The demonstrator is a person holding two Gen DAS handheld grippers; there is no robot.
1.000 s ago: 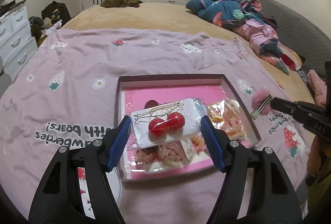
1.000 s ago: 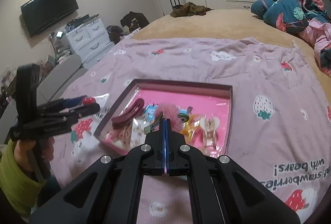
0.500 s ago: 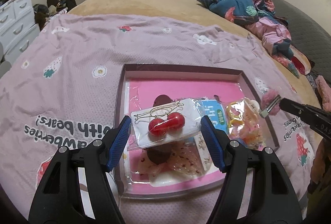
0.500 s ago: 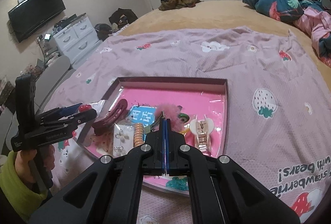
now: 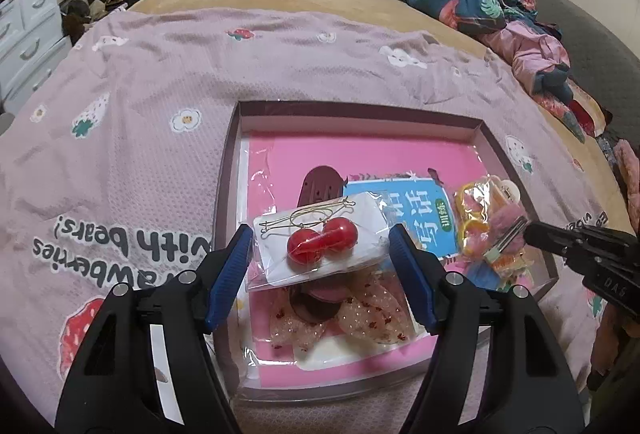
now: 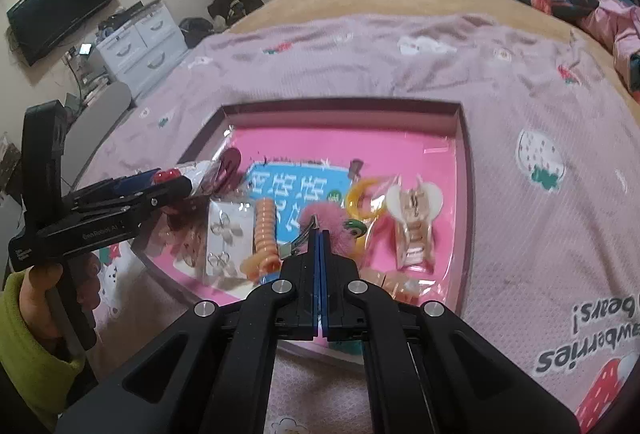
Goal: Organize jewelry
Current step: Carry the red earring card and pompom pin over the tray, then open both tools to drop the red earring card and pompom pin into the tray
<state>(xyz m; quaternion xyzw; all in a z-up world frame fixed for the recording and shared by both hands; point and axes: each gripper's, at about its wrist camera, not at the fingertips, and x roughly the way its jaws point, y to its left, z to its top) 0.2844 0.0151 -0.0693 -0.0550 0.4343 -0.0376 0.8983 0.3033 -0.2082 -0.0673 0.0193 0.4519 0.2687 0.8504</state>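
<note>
On a bed spread with a lilac strawberry blanket (image 5: 168,81), your left gripper (image 5: 320,254) holds a clear packet of red cherry earrings (image 5: 320,246) by its two side edges, jaws apart at the packet's width, now lower over the near-left part of the pink tray (image 5: 360,109) than a second ago, the tray filling more of both views. That reads as a set-down about to happen: the packet hangs above a maroon clip (image 5: 320,187) and a frilly translucent scrunchie (image 5: 340,318), so free pink floor lies mainly along the tray's far edge. Toward the right, your right gripper (image 6: 319,234), jaws pressed together on the metal clip of a pink fluffy hair clip (image 6: 324,218), has likewise dropped toward the tray's centre, over a blue card (image 6: 288,193), with a coiled orange hair tie (image 6: 264,230) on one side and a cream claw clip (image 6: 414,218) on the other. The right edge's wall stands close; the far-right corner is open.
</note>
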